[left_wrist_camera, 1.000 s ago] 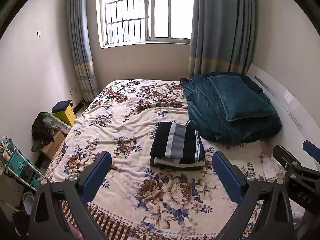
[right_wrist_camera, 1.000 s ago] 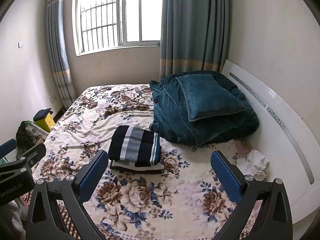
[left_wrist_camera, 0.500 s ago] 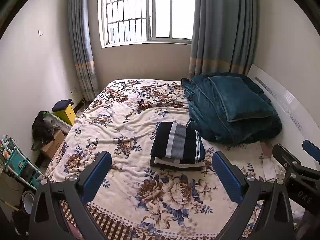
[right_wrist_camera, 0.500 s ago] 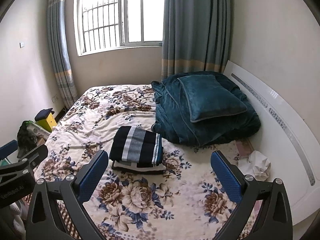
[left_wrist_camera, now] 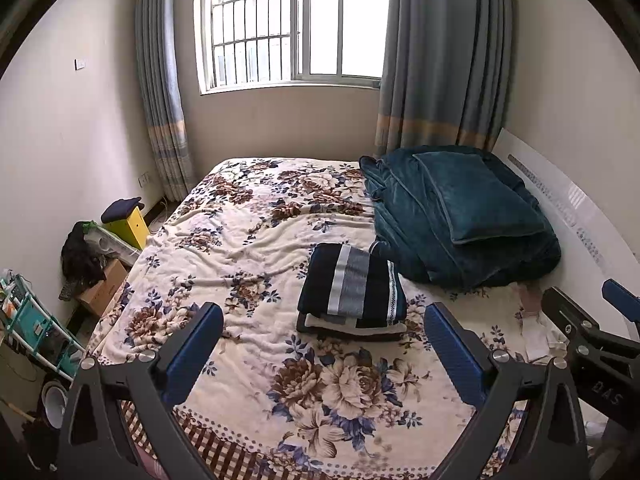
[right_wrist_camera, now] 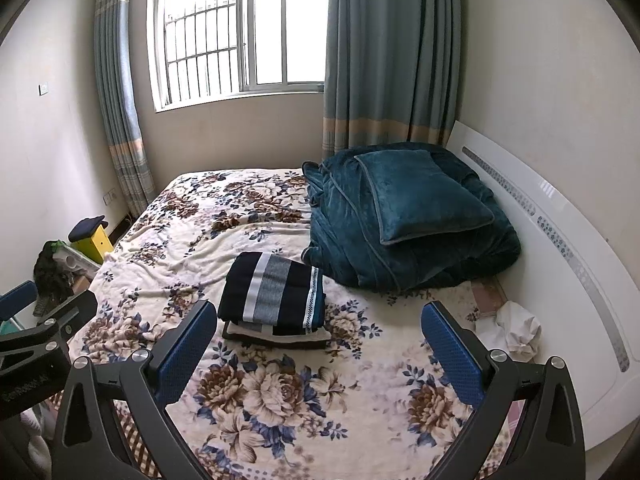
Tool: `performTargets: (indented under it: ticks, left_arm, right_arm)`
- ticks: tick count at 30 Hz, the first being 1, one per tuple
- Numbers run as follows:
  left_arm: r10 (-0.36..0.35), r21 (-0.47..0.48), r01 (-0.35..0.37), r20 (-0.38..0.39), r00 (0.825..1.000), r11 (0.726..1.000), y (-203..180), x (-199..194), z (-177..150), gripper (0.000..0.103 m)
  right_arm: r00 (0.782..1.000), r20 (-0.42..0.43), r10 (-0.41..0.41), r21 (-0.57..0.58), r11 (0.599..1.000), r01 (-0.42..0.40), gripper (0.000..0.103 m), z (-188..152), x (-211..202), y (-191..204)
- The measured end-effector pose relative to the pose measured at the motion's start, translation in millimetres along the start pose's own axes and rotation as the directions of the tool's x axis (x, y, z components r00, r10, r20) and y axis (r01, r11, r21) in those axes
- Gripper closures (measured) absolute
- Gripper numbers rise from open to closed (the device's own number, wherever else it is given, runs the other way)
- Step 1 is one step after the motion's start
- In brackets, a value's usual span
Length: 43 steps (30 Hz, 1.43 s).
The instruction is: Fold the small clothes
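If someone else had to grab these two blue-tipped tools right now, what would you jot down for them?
Left tongs: open, empty, held above the near end of the bed.
Right tongs: open, empty, beside the left ones.
Folded clothes: a neat stack lies mid-bed on the floral blanket, striped navy piece on top, lighter pieces under it.
Done: that stack looks finished.
Possibly left: a crumpled white cloth by the white headboard; I cannot tell whether it is clothing.
The teal duvet and its pillow are not part of the job.
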<state>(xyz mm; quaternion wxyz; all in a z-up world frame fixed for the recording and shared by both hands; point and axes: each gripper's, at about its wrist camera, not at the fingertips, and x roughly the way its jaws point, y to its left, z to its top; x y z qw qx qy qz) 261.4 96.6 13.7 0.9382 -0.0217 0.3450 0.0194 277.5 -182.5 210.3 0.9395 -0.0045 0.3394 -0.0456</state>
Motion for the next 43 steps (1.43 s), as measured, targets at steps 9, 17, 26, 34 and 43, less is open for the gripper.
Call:
performTargets:
  ticks: [9,17,26,34,43]
  left_arm:
    - [0.001,-0.005,-0.001,-0.001,1.000,1.000,1.3,0.5,-1.2,0.000]
    - [0.004,-0.001,-0.004,0.002,1.000,1.000,1.9,-0.1,-1.2,0.000]
    - [0.001,0.001,-0.001,0.006,1.000,1.000,2.1,1.2,0.1,0.000]
    - [0.005,0.000,-0.005,0.006,1.000,1.000,2.7,0.9,0.4,0.000]
    - [0.016,-0.006,-0.016,0.016,1.000,1.000,2.1,-1.3,-0.6,0.000]
  right_arm:
    - [1.000,0.002,0.000,-0.004,1.000,0.000,0.000,0.9,1.0,0.9]
    - [1.000,0.003,-0.003,-0.002,1.000,0.003,0.000,0.2,-0.1,1.2]
    - [1.000,0.003,0.000,-0.003,1.000,0.000,0.000,0.0,0.8,1.3]
    - [1.000,0.002,0.003,-0.003,1.000,-0.003,0.000,0.8,2.4,2.2]
    - [1.000,0.005,0.002,-0.006,1.000,-0.002,0.000,0.5,2.1,2.5]
